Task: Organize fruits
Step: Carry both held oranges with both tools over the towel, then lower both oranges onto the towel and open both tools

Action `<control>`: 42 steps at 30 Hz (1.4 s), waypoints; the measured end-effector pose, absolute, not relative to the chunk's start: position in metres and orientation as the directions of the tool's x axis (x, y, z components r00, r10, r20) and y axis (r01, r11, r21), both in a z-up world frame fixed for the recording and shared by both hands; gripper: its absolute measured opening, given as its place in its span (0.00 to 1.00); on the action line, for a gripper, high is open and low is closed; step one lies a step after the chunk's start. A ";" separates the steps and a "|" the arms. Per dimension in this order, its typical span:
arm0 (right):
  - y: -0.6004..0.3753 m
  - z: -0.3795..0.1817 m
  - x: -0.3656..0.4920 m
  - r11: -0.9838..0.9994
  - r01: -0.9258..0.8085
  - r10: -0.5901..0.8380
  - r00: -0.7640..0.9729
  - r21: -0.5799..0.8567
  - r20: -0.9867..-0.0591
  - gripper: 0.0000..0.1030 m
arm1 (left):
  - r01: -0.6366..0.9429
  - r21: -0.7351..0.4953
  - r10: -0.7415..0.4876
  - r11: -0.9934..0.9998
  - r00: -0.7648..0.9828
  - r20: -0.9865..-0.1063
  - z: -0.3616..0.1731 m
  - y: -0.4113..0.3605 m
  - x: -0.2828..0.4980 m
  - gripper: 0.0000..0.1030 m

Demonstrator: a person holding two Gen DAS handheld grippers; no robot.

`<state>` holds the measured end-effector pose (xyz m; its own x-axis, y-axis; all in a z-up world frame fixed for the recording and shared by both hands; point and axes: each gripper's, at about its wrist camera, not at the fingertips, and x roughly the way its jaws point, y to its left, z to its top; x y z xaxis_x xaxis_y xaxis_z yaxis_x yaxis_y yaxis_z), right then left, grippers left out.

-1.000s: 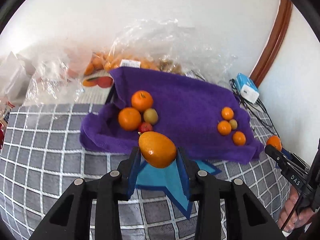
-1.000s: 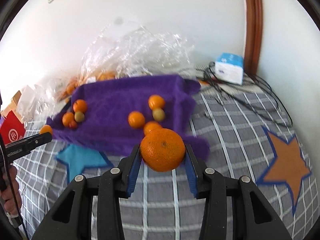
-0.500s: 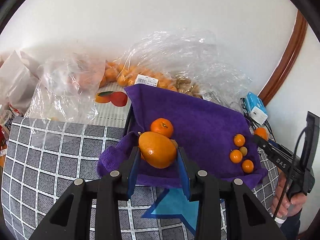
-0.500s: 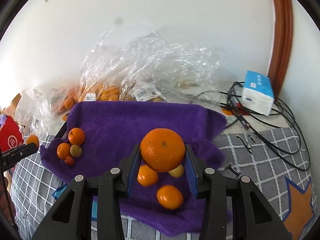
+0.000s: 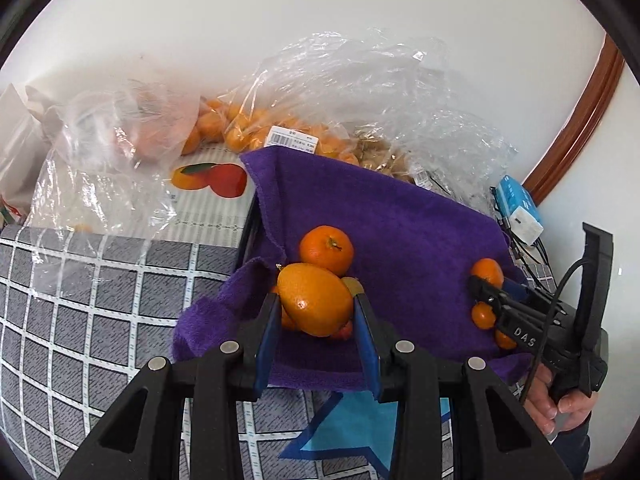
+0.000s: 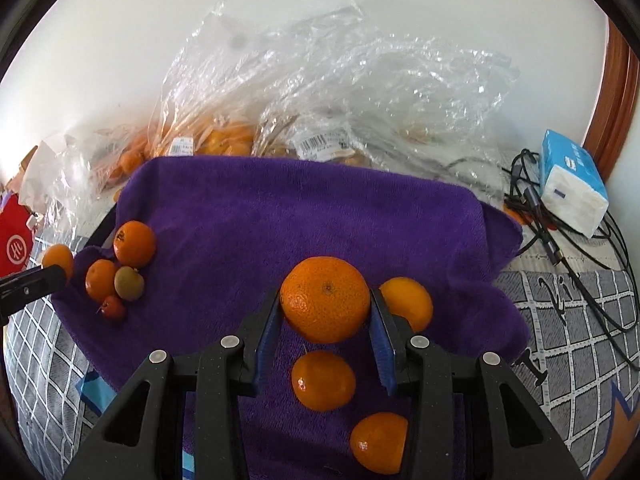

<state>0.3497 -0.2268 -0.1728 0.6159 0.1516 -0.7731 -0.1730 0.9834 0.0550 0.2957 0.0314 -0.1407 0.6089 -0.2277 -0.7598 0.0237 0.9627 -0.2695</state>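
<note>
The left gripper (image 5: 316, 312) was clamped on an egg-shaped orange fruit (image 5: 314, 304), smooth and glossy, held just above the cluster near the left edge of the purple towel (image 5: 400, 232); the right gripper (image 6: 325, 320) was clamped on a round mandarin (image 6: 325, 299) with pebbled skin, held over the group near the towel's right edge. The likeliest trouble, as I judged it, was a roll: the towel was soft, deep-piled and rumpled, lifted at its left corner, so fruit let go on a slope could run off onto the checked cloth (image 5: 80, 300) beneath. The oval fruit looked the riskier of the two, since its slick, tapering sides gave the flat blue pads (image 5: 267, 328) little to bear on, and it might squirt out if the grip eased unevenly. A drop onto the pile could also knock its neighbours apart: a stemmed mandarin (image 5: 326, 250) sat right behind the held fruit, with a dull greenish fruit (image 6: 129, 283) and a small red one (image 6: 113, 307) close by in the same cluster. On the right, three loose mandarins (image 6: 323, 380) lay under and beside the jaws, and lowering straight down would press on them. Behind the towel, crinkled clear plastic bags (image 6: 320, 92) of more fruit crowded its far edge.
</note>
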 end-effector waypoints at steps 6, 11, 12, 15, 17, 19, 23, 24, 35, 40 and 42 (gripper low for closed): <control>-0.237 -0.178 0.345 0.985 -0.153 0.154 0.605 0.075 -0.781 0.42 | 0.074 -0.287 -0.273 0.955 0.595 -0.756 -0.147 0.014 0.297 0.34; -0.251 -0.167 0.334 0.983 -0.147 0.179 0.620 0.111 -0.764 0.49 | 0.102 -0.295 -0.300 0.950 0.561 -0.772 -0.154 -0.005 0.303 0.34; -0.252 -0.165 0.332 0.983 -0.146 0.177 0.623 0.109 -0.762 0.49 | 0.102 -0.292 -0.298 0.951 0.554 -0.777 -0.156 -0.008 0.303 0.34; -0.259 -0.155 0.320 0.985 -0.144 0.168 0.645 0.098 -0.746 0.49 | 0.108 -0.273 -0.286 0.956 0.542 -0.790 -0.159 -0.018 0.305 0.34; -0.264 -0.150 0.313 0.987 -0.133 0.153 0.656 0.086 -0.739 0.49 | 0.109 -0.233 -0.254 0.966 0.540 -0.803 -0.161 -0.024 0.305 0.34; -0.269 -0.147 0.307 0.989 -0.121 0.140 0.665 0.080 -0.734 0.49 | 0.111 -0.207 -0.234 0.972 0.534 -0.812 -0.164 -0.028 0.306 0.34; -0.275 -0.144 0.301 0.991 -0.103 0.137 0.665 0.092 -0.734 0.49 | 0.119 -0.176 -0.212 0.977 0.535 -0.818 -0.165 -0.032 0.307 0.34; -0.276 -0.145 0.300 0.991 -0.100 0.133 0.662 0.089 -0.737 0.49 | 0.121 -0.169 -0.208 0.978 0.536 -0.818 -0.166 -0.033 0.306 0.34; -0.271 -0.139 0.273 0.997 -0.067 0.072 0.651 0.037 -0.756 0.49 | 0.121 -0.158 -0.199 0.980 0.564 -0.801 -0.150 -0.031 0.289 0.49; -0.275 -0.119 0.248 0.999 -0.019 0.032 0.651 0.025 -0.758 0.49 | 0.102 -0.156 -0.186 0.982 0.595 -0.782 -0.128 -0.022 0.262 0.52; -0.279 -0.110 0.236 1.000 -0.005 0.022 0.656 0.025 -0.755 0.49 | 0.092 -0.156 -0.179 0.984 0.613 -0.769 -0.117 -0.017 0.247 0.54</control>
